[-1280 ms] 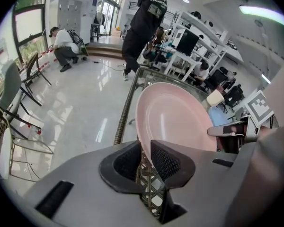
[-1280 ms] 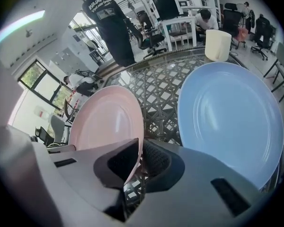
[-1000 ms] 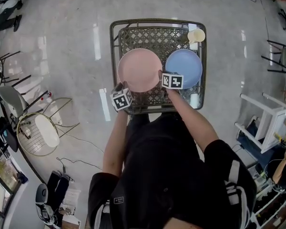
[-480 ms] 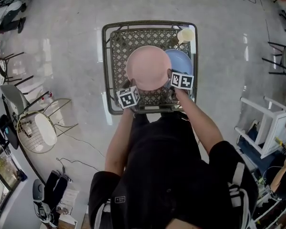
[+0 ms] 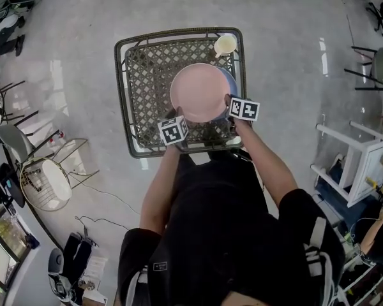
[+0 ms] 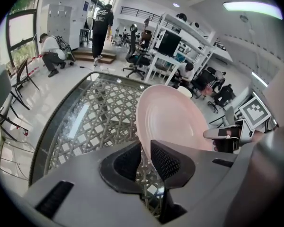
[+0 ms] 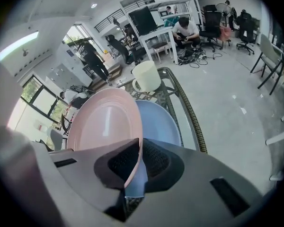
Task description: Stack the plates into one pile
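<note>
A pink plate (image 5: 201, 93) hangs over the lattice table (image 5: 147, 75), held by its near rim on both sides. My left gripper (image 5: 177, 115) is shut on the plate's left rim, and in the left gripper view the rim (image 6: 173, 122) runs between the jaws (image 6: 146, 157). My right gripper (image 5: 228, 104) is shut on the right rim. A blue plate (image 5: 232, 81) lies under the pink one, only its right edge showing. In the right gripper view the pink plate (image 7: 104, 122) sits tilted above the blue plate (image 7: 158, 122), with the gripper (image 7: 139, 160) pinching the pink rim.
A pale yellow cup (image 5: 225, 44) stands at the table's far right corner, just beyond the plates. A wire chair (image 5: 48, 183) is on the floor at the left and a white stool (image 5: 351, 164) at the right. People work at desks in the background.
Both grippers have carried the pink plate to the right. It was beside the blue plate and now covers most of it.
</note>
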### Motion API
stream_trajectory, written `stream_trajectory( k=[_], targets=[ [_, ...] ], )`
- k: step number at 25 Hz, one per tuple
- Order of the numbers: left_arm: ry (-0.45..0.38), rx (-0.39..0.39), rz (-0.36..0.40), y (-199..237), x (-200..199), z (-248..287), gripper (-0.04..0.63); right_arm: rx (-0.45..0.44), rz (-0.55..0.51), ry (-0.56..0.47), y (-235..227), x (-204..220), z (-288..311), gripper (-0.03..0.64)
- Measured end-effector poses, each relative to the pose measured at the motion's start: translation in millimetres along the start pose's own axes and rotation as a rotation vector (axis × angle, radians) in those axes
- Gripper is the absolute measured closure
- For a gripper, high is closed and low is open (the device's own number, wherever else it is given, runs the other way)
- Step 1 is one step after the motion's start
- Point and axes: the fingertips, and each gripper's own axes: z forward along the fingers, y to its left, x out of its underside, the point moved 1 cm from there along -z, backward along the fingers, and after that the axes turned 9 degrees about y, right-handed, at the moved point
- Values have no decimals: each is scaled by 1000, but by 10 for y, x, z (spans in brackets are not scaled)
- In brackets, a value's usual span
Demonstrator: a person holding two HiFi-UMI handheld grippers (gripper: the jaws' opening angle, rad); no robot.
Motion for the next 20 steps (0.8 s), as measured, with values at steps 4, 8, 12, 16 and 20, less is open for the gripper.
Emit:
stream_trajectory(
  k=[4, 8, 12, 16, 20],
  targets=[
    [18, -11, -7, -169, 94, 166, 520, -1, 9, 10, -236, 29, -19, 591],
    [46, -26, -19, -214, 201, 312, 520, 6, 3, 28, -352, 71, 19, 591],
    [70, -34, -26, -292, 259, 423, 520, 11, 10, 43, -484, 100, 40, 591],
    [95, -36, -17, -333, 253, 499, 520, 16, 8, 62, -564, 112, 72, 591],
    [126, -39, -4, -319, 264, 562, 515, 20, -8, 79, -573, 128, 92, 591]
  ],
)
